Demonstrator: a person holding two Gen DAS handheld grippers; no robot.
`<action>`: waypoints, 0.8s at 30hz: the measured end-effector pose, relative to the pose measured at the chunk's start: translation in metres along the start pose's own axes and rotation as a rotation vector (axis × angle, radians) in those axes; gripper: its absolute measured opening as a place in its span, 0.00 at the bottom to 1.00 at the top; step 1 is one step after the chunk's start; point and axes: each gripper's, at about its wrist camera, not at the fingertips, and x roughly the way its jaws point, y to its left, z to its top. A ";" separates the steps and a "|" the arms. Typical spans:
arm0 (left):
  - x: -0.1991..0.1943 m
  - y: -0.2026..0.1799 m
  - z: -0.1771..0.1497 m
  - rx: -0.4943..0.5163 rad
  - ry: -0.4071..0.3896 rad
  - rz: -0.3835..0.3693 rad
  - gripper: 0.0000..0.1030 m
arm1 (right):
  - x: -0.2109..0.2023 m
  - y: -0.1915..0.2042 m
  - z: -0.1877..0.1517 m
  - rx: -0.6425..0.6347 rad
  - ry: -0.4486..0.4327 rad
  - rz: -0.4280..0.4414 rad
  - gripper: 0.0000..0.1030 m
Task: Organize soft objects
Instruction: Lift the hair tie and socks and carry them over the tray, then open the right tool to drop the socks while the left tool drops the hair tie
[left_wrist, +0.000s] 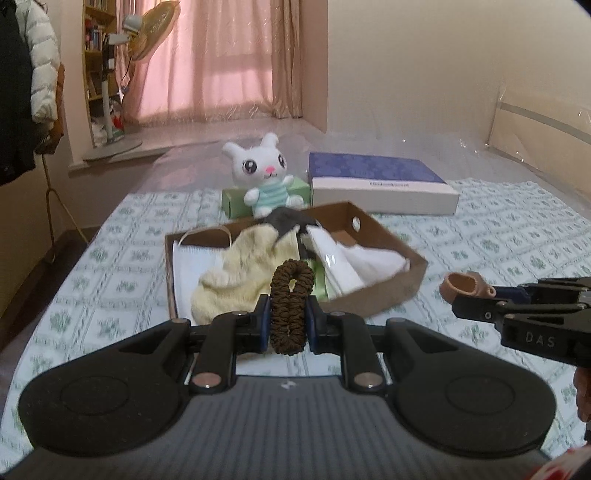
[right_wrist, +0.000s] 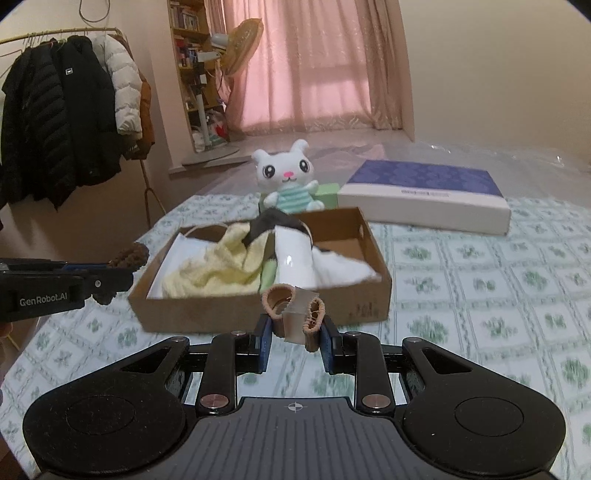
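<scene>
My left gripper (left_wrist: 289, 320) is shut on a dark brown scrunchie (left_wrist: 290, 295) and holds it above the bed, just in front of the cardboard box (left_wrist: 391, 290). The box holds a pale yellow cloth (left_wrist: 236, 273), white cloths (left_wrist: 354, 262) and a dark grey piece (left_wrist: 288, 218). My right gripper (right_wrist: 295, 339) is shut on a tan hair tie with a paper tag (right_wrist: 295, 314), in front of the box's near wall (right_wrist: 354, 302). The left gripper also shows in the right wrist view (right_wrist: 122, 262), with the scrunchie (right_wrist: 129, 255), left of the box.
A white plush bunny (left_wrist: 264, 173) sits on a green box (left_wrist: 236, 201) behind the cardboard box. A blue-lidded white box (left_wrist: 380, 184) lies at the back right. A coat rack (right_wrist: 70, 122) with jackets stands left of the bed. A fan (left_wrist: 147, 44) and bookshelf stand by the curtains.
</scene>
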 end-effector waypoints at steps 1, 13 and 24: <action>0.004 0.000 0.004 0.005 -0.006 0.000 0.18 | 0.004 -0.001 0.005 -0.007 -0.006 0.001 0.26; 0.083 -0.006 0.052 0.074 -0.010 -0.002 0.18 | 0.069 -0.028 0.063 -0.011 -0.031 -0.009 0.26; 0.140 0.005 0.063 0.076 0.020 0.020 0.18 | 0.134 -0.050 0.083 -0.019 -0.002 -0.030 0.27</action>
